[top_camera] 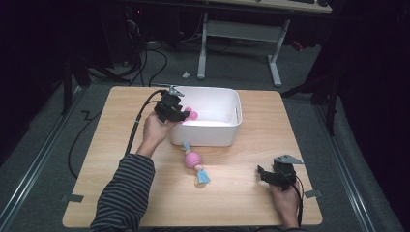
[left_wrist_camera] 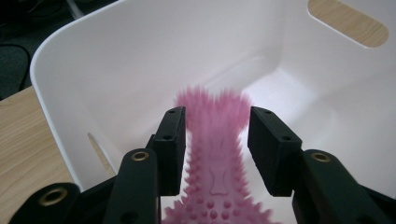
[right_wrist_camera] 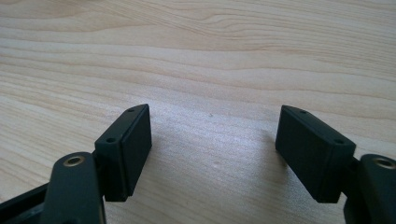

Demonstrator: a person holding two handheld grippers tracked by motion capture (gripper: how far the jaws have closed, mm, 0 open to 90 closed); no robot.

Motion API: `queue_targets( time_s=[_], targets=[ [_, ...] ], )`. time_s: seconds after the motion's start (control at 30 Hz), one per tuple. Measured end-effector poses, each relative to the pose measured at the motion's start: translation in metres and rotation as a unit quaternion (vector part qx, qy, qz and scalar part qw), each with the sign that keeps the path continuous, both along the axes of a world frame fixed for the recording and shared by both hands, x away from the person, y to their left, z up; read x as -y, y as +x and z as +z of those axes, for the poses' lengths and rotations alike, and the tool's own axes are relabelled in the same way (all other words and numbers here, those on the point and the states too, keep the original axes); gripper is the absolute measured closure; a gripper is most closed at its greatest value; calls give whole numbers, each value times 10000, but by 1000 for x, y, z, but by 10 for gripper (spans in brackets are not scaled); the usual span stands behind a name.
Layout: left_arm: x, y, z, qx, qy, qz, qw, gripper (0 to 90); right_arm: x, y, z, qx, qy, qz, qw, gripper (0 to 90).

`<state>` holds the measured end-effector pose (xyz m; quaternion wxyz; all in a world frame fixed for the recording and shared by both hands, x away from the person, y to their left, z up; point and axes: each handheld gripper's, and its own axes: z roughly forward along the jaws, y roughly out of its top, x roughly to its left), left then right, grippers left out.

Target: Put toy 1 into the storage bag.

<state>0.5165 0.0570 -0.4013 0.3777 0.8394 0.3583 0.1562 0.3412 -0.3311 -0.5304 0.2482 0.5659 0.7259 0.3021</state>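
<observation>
My left gripper [top_camera: 183, 116] hangs over the near-left corner of a white bin [top_camera: 208, 133], held in a hand with a striped sleeve. It is shut on a pink spiky rubber toy [top_camera: 192, 115]. In the left gripper view the toy [left_wrist_camera: 212, 154] runs up between the two pads into the bin [left_wrist_camera: 116, 60], and its far end is blurred. My right gripper [top_camera: 263, 174] rests low at the table's near right. It stands open [right_wrist_camera: 212, 126] with only bare wood between its fingers.
A rope toy [top_camera: 193, 159] with a pink ribbed ball and blue tassels lies on the wooden table [top_camera: 121, 183] just in front of the bin. Beyond the far edge are a white desk frame [top_camera: 203, 48] and floor cables.
</observation>
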Motion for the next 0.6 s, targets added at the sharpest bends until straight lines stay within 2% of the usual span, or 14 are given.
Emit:
queue_targets(
  time_s=[0.1,0.37,0.47,0.6],
  targets=[
    [0,-2,1,13,10,-12,10000,566,0,0,0,0,-2,6,10000,270],
    [-1,-6,4,82,-68,-47,9999,457,0,0,0,-1,-3,9,10000,269],
    [-7,-12,8,172,-274,-14,9995,407,0,0,0,-1,-3,11,10000,269],
    [-16,-17,11,225,-371,36,9991,381,0,0,0,-2,-1,10,10000,269]
  ],
)
